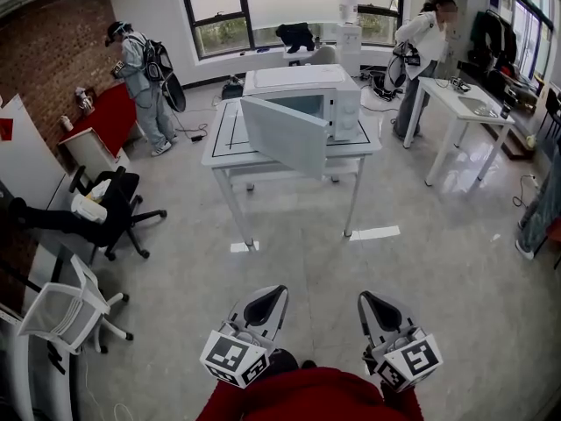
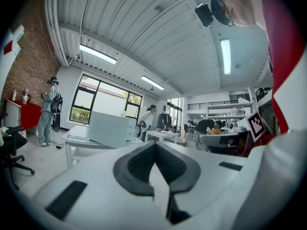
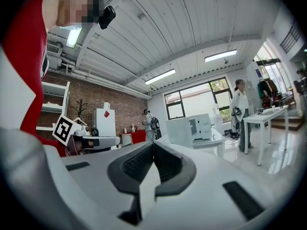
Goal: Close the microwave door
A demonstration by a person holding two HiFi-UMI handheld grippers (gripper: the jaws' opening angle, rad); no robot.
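Observation:
A white microwave [image 1: 329,90] stands on a white table [image 1: 219,143] across the room, well ahead of me. Its door [image 1: 285,134] hangs wide open, swung out towards me on its left hinge. Both grippers are held low and near my body, far from the table, pointing level at it. My left gripper [image 1: 273,297] is shut with nothing in it, and so is my right gripper [image 1: 371,303]. In the left gripper view the open door [image 2: 108,128] shows beyond the left gripper [image 2: 154,145]. In the right gripper view the microwave [image 3: 192,127] lies past the right gripper [image 3: 153,145].
Grey floor lies between me and the table. A black office chair [image 1: 110,213] and a white chair [image 1: 66,310] stand at the left. One person [image 1: 140,82] stands by a red cabinet [image 1: 110,117]; another person [image 1: 421,46] stands at a second white table [image 1: 473,108] on the right.

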